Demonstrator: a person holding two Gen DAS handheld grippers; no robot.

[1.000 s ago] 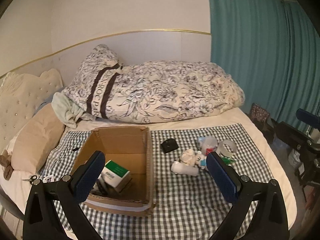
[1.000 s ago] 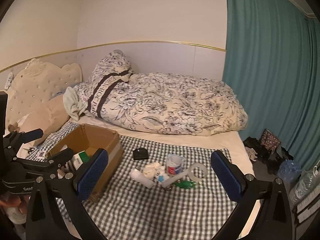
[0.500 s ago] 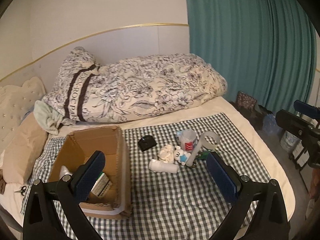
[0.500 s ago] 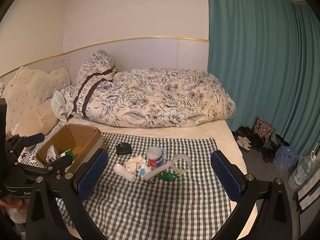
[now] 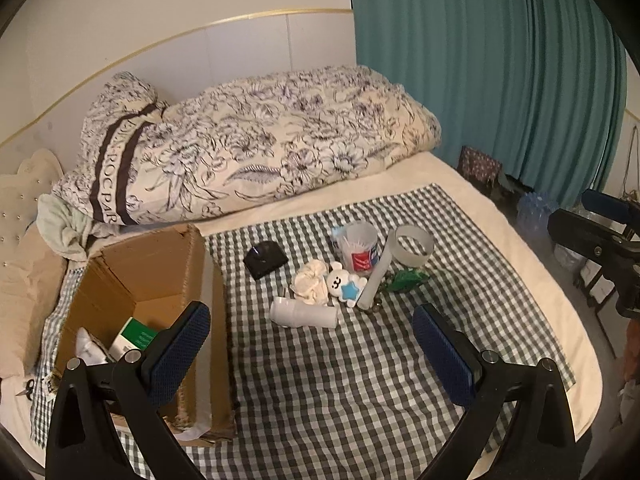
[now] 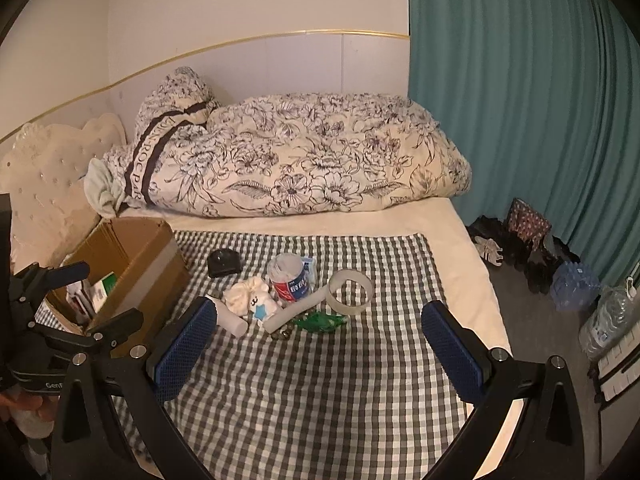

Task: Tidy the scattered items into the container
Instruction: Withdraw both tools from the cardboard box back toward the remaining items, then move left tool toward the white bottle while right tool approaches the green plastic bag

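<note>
An open cardboard box [image 5: 192, 264] [image 6: 156, 264] stands at the left of a green checked cloth and holds a green-and-white carton [image 5: 134, 336]. To its right lies a cluster: black case [image 5: 266, 259] [image 6: 224, 263], white cloth wad [image 5: 311, 287], bear toy with blue star [image 5: 344, 284] [image 6: 262, 305], white bottle on its side [image 5: 304, 312], cotton-swab tub [image 5: 360, 246] [image 6: 289, 277], tape roll [image 5: 414, 246] [image 6: 350, 291], white tube [image 5: 374, 278], green wrapper [image 5: 406, 280]. My left gripper [image 5: 310, 354] and right gripper [image 6: 318, 350] hover open, empty, short of the cluster.
A rolled floral duvet [image 5: 260, 148] lies along the wall behind the cloth [image 5: 360, 380]. Teal curtains [image 6: 520, 100] hang at the right. Bags and water bottles [image 6: 572, 284] crowd the floor past the bed's right edge. Small scissors [image 5: 26, 386] lie left of the box.
Both views have swung right and drawn closer to the cluster. The box has slid toward the left edge of each view. Both grippers stay open and empty.
</note>
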